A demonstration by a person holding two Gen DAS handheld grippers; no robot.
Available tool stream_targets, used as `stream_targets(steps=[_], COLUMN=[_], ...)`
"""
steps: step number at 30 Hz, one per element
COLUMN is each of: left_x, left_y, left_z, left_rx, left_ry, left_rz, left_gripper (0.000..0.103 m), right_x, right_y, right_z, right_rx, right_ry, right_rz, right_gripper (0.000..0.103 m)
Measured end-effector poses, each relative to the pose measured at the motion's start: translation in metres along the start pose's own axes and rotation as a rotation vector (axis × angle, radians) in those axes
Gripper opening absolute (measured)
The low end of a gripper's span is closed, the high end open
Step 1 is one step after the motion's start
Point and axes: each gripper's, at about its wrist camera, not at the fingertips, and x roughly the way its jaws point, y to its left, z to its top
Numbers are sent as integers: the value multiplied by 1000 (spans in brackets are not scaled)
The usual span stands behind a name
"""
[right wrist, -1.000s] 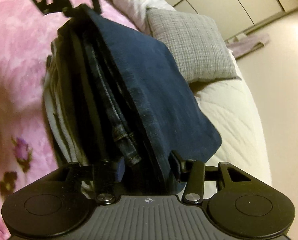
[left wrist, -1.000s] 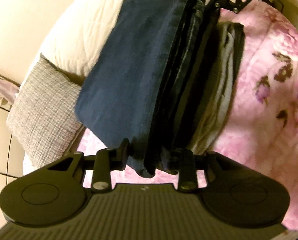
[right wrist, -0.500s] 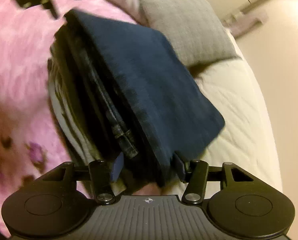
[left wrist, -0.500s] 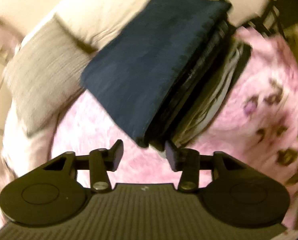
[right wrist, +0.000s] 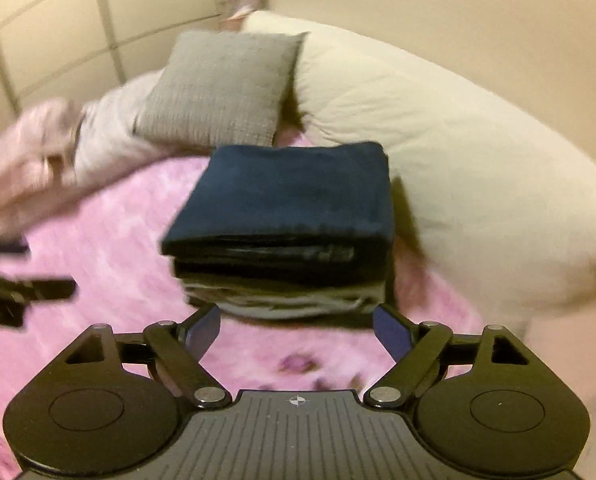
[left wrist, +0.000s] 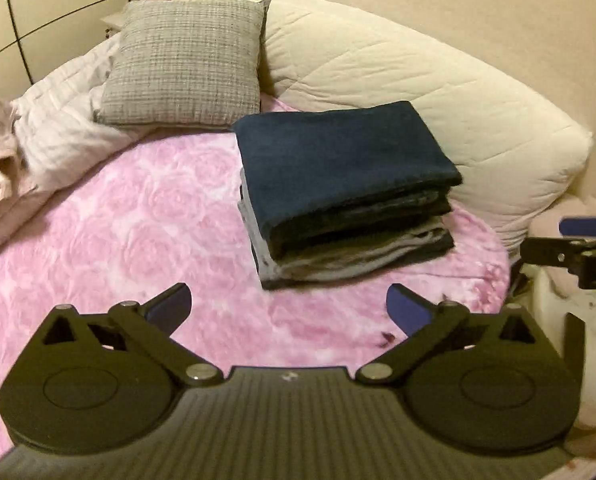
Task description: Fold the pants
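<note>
Listing what lies before you:

Item one: folded dark navy denim pants (left wrist: 337, 160), topmost on a stack of folded grey and dark garments (left wrist: 349, 256), resting on the pink rose-patterned fleece blanket (left wrist: 130, 232) of the bed. Behind the stack lean a grey woven square cushion (left wrist: 186, 64) and a cream quilted duvet roll (left wrist: 437, 92).

Handling, as a judgement: the denim is soft but dense, fairly heavy for cloth, and holds a crease well. It will sag if lifted by one corner. Take it at the thick folded edge facing you, both corners at once, so the layers do not slide apart.

Item two: your left hand-held gripper (left wrist: 290, 308). Its jaws have just been opening and now stand wide, nothing between them. The stack lies ahead of it and slightly right, apart from the pads.

Item three: your right hand-held gripper (right wrist: 296, 328). Its jaws have likewise just been opening, spread wide and empty. The stack's near edge sits just beyond the fingertips, roughly centred. That view is blurred.
</note>
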Motion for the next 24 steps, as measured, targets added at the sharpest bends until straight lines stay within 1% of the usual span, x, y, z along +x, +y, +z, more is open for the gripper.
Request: stream_targets(steps=[3,5,7,9,11,13,17,24], left_x=[-25,-38,-49,-57,-62,-67,-70,-70], left_y=[-4,-7,-11,-13,-14,-18,-30,-52], left_z=[-8,-12,-16,-20,-21,-21,-16,-8], left_rx=[-18,-22,-28,-59,-91,-103,-126,-192], left_ry=[-44,-50,-51,-48,-47,-45,-44,-42], left_rz=[-4,-13,-10,-13,-23,-17,21,68], left_gripper=[102,102,102,102,102,102,102,102], right_x=[-34,-52,-62,-74,-77,-78,-74,-70], right_y=[11,19,25,28,31,30,25,8], right_z=[-1,-6,-13,-19,-25,-27,-21,-6], right_rx=[88,122,151,172,183,184,176,105], right_ry=[-1,-6,-11,-9,-11,-9,0,11], right_rz=[4,-9,-17,-24,-30,-33,-18,16], right_gripper=[82,82,82,82,82,82,82,82])
